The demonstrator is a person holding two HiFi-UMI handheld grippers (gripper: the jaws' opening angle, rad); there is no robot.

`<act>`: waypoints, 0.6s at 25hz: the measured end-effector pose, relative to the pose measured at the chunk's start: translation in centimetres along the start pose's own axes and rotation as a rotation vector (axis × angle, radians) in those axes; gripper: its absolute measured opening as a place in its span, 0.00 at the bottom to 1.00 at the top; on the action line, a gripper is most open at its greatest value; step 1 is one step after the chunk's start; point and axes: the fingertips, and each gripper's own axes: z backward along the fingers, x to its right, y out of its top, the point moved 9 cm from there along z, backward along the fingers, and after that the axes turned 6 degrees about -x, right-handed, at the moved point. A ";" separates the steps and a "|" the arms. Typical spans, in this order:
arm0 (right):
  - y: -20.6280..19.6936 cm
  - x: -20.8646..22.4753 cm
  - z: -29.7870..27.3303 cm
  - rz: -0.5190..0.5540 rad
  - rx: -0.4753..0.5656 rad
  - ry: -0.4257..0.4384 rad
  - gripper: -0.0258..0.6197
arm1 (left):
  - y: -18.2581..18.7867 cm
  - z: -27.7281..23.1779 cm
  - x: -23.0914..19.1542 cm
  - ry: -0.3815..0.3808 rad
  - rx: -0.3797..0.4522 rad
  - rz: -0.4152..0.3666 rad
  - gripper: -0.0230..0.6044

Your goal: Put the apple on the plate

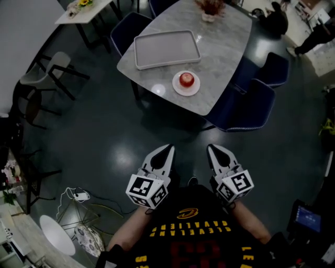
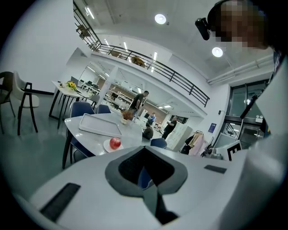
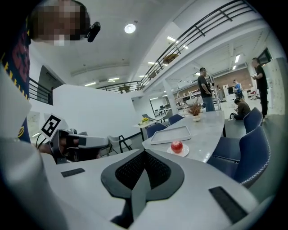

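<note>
A red apple [image 1: 187, 79] sits on a small white plate [image 1: 177, 88] near the front edge of a grey marble table [image 1: 222, 47]. I stand well back from the table. My left gripper [image 1: 168, 149] and right gripper [image 1: 212, 149] are held side by side close to my body, both pointing toward the table, jaws together and holding nothing. The left gripper view shows the apple [image 2: 115, 143] on its plate [image 2: 106, 147] far beyond the gripper [image 2: 145, 148]. The right gripper view shows the apple [image 3: 176, 146] and plate [image 3: 183, 153] past the gripper [image 3: 145, 152].
An empty grey tray [image 1: 166, 48] lies behind the plate, and a flower vase [image 1: 209, 9] stands farther back. Blue chairs [image 1: 246, 107] ring the table. A grey chair [image 1: 48, 73] and a small white table [image 1: 84, 11] stand left. Cables [image 1: 78, 196] lie on the floor. People [image 1: 275, 21] are at upper right.
</note>
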 end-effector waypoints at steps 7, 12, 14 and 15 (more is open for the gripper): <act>1.0 0.9 -2.8 -0.074 0.039 -0.048 0.04 | 2.2 -1.5 -3.7 -0.041 -0.033 0.028 0.04; 1.7 3.5 -4.5 -0.118 0.013 -0.081 0.04 | 3.3 -3.6 -5.6 -0.030 -0.052 0.048 0.06; 2.0 4.4 -5.6 -0.116 0.005 -0.091 0.04 | 3.5 -4.6 -6.2 -0.033 -0.074 0.062 0.16; 2.1 4.8 -6.2 -0.113 0.001 -0.095 0.04 | 3.6 -5.1 -6.6 -0.036 -0.085 0.072 0.17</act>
